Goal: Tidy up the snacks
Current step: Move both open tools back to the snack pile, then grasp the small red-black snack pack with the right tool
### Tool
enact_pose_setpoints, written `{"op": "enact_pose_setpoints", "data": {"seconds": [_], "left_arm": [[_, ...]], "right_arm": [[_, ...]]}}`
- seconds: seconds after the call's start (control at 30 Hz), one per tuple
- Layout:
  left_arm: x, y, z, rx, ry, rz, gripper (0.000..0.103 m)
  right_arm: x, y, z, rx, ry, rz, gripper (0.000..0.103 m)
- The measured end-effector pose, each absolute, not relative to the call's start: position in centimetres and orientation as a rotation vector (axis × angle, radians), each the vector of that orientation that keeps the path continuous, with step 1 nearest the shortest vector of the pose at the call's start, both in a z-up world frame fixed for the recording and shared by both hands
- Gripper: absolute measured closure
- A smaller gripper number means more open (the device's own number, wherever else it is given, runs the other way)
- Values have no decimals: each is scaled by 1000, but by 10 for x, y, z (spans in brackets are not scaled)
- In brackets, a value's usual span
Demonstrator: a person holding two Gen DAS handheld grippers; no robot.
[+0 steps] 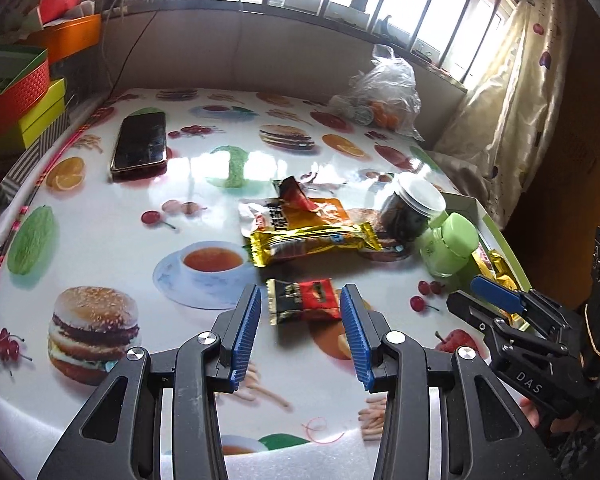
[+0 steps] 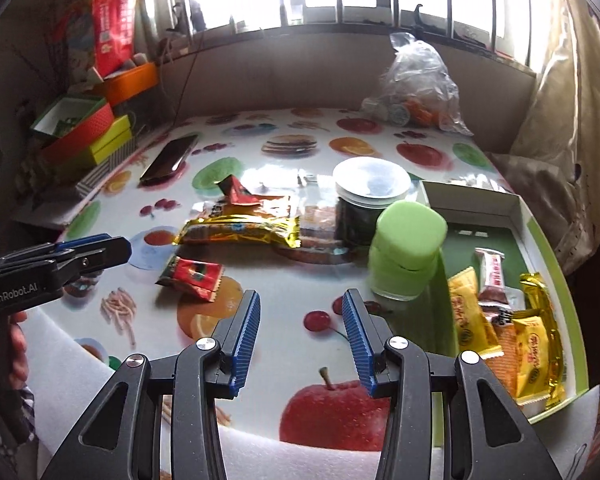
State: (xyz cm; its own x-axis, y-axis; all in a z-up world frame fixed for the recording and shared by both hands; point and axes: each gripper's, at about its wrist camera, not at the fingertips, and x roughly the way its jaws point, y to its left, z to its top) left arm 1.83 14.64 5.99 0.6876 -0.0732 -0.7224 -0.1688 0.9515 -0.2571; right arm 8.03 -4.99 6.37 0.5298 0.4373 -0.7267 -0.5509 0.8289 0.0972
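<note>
A small red and black snack packet lies flat on the table between the tips of my open left gripper; it also shows in the right wrist view. Behind it lie a gold wrapped bar, an orange pouch and a small red packet. A green-lined box at the right holds several wrapped snacks. My right gripper is open and empty over the table, left of the box.
A green-lidded jar and a white-lidded dark jar stand beside the box. A phone lies at the far left. A plastic bag sits at the back. Stacked coloured boxes line the left edge.
</note>
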Motion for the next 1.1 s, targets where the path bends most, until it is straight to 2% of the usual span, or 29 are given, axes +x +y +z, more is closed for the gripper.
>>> {"op": "enact_pose_setpoints", "data": {"seconds": [0.4, 0.63, 1.1], "left_arm": [[3, 191, 37, -398, 845, 128, 60], [5, 202, 30, -415, 858, 129, 60], [11, 210, 24, -436, 874, 124, 60]], "right_arm": [[81, 38, 42, -291, 831, 826, 56], [94, 63, 28, -314, 885, 913, 49], [95, 82, 13, -450, 918, 929, 48]]}}
